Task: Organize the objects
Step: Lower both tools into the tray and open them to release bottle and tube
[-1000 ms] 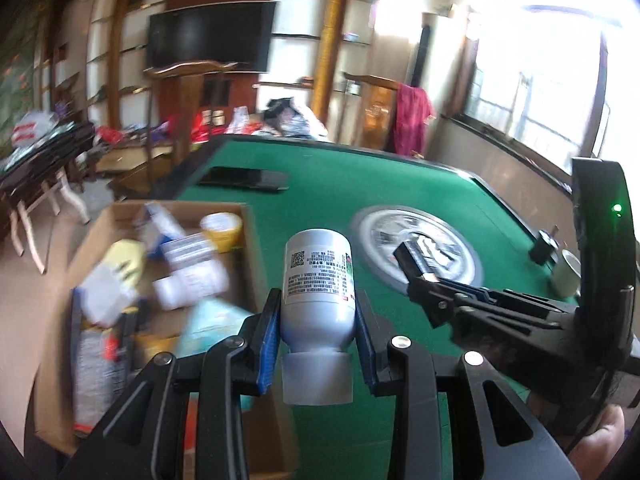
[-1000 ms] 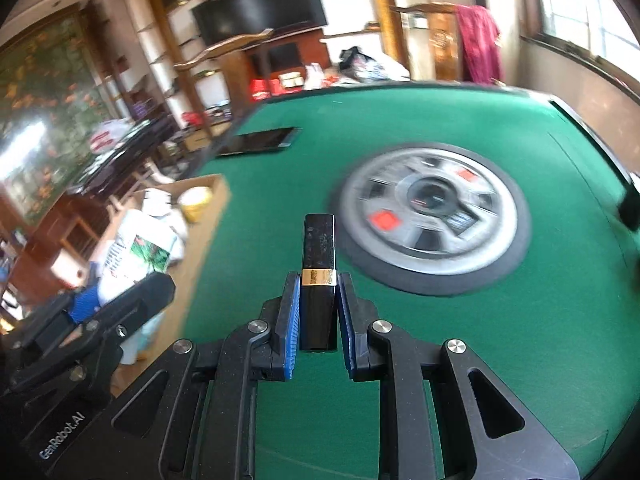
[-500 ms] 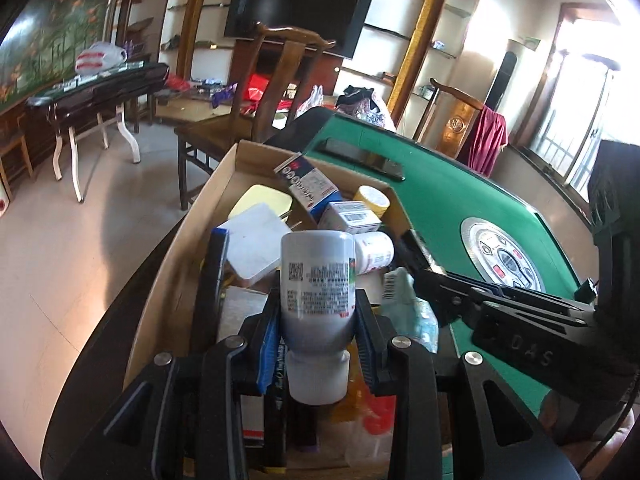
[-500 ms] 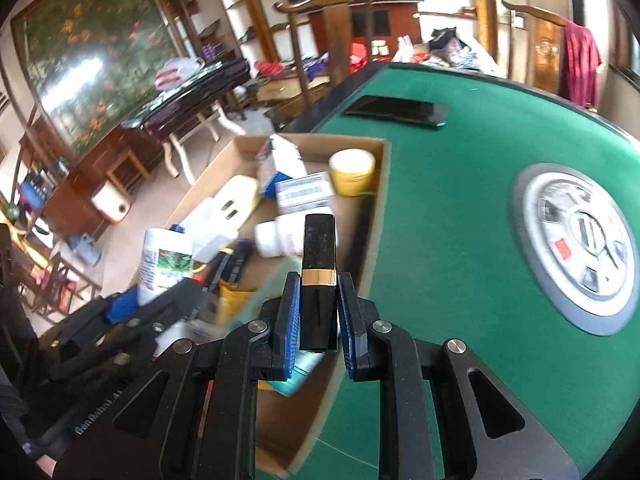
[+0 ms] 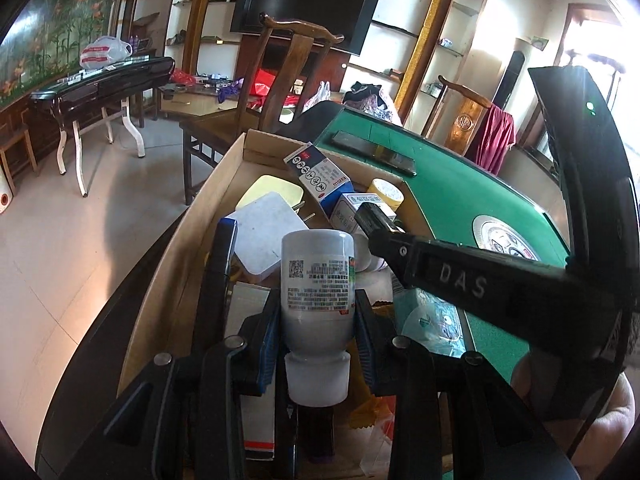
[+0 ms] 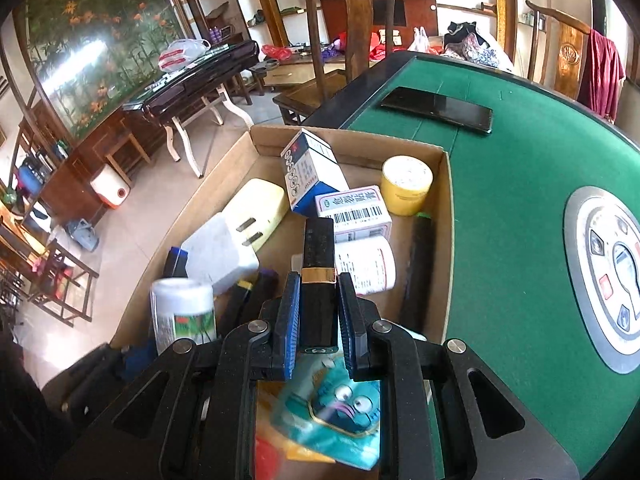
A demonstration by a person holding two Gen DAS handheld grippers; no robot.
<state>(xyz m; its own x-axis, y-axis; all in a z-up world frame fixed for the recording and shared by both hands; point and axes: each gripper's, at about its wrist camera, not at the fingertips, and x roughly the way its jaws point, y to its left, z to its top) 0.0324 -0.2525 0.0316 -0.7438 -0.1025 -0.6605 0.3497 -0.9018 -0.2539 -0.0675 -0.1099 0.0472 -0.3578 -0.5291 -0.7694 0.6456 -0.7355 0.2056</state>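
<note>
My left gripper (image 5: pixel 316 340) is shut on a white bottle (image 5: pixel 317 284) with a printed label, held cap toward the camera above the cardboard box (image 5: pixel 176 252). The bottle also shows in the right wrist view (image 6: pixel 182 312). My right gripper (image 6: pixel 319 320) is shut on a black lipstick tube with a gold band (image 6: pixel 318 268), held over the same box (image 6: pixel 446 216). The right gripper's body crosses the left wrist view (image 5: pixel 460 276). The box holds several items: a white charger (image 6: pixel 218 252), medicine cartons (image 6: pixel 310 172), a yellow jar (image 6: pixel 406 186), a teal packet (image 6: pixel 340 404).
The box sits at the left edge of a green felt table (image 6: pixel 520 184). A black phone (image 6: pixel 438 108) lies at the table's far side and a round silver panel (image 6: pixel 616 256) at its centre. A wooden chair (image 6: pixel 348 32) stands beyond the box.
Both grippers have moved left from over the green felt to above the box, each still holding its item. The right gripper now sits closer to the left one.
</note>
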